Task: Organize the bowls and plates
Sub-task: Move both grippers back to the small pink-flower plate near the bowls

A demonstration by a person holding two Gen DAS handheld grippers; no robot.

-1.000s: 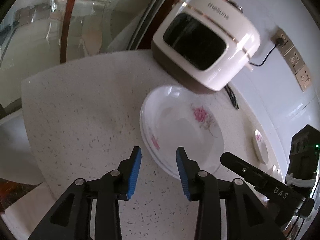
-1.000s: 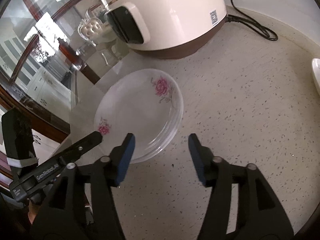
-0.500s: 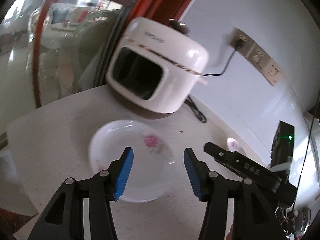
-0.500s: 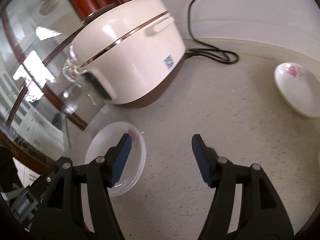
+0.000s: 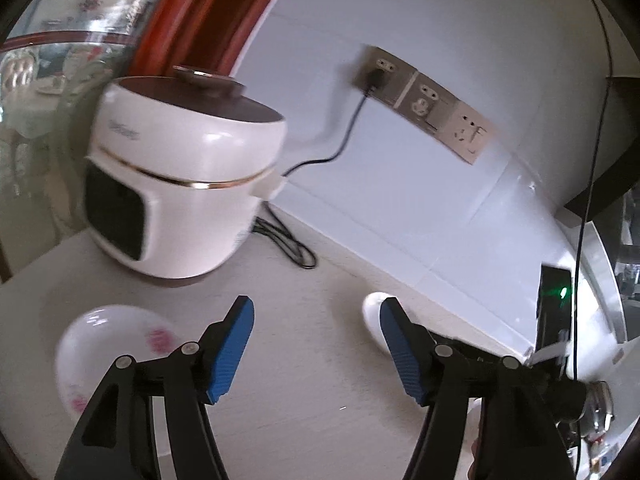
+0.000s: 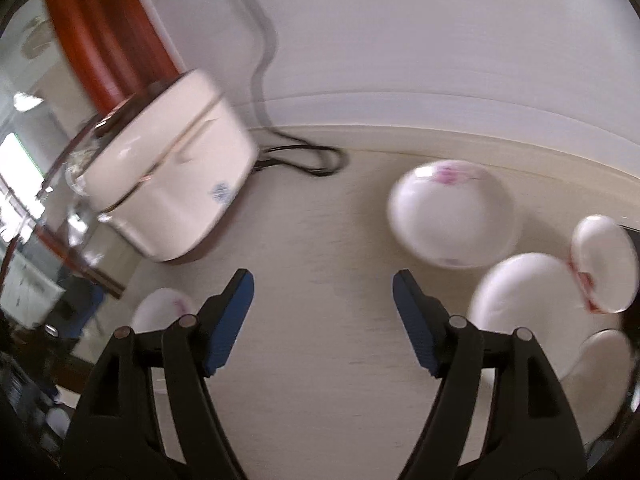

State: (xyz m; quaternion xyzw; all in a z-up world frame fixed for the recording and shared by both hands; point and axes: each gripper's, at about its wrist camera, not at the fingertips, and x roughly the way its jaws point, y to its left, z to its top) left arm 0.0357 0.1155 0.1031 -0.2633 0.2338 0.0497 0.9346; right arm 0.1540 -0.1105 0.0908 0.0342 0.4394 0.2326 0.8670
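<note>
A stack of white plates with pink flowers (image 5: 108,344) lies on the speckled counter at the lower left of the left wrist view; it shows small (image 6: 162,312) at the left in the right wrist view. My left gripper (image 5: 314,344) hangs open above the counter, empty, to the right of that stack. A white dish (image 5: 372,316) peeks out behind its right finger. My right gripper (image 6: 322,320) is open and empty too. To its right lie a flowered plate (image 6: 452,216), a larger white plate (image 6: 528,300) and two smaller bowls (image 6: 604,268), all blurred.
A white rice cooker (image 5: 180,196) stands at the back left, its black cord (image 5: 288,244) running to wall sockets (image 5: 424,100). The other gripper's body with a green light (image 5: 556,312) sits at the right. Glass and a red wooden frame (image 5: 192,12) lie behind.
Both grippers have lifted and swung right, away from the plate stack, opening wider. The stack has slid to the lower left of both views, and more plates and bowls have come into view at right.
</note>
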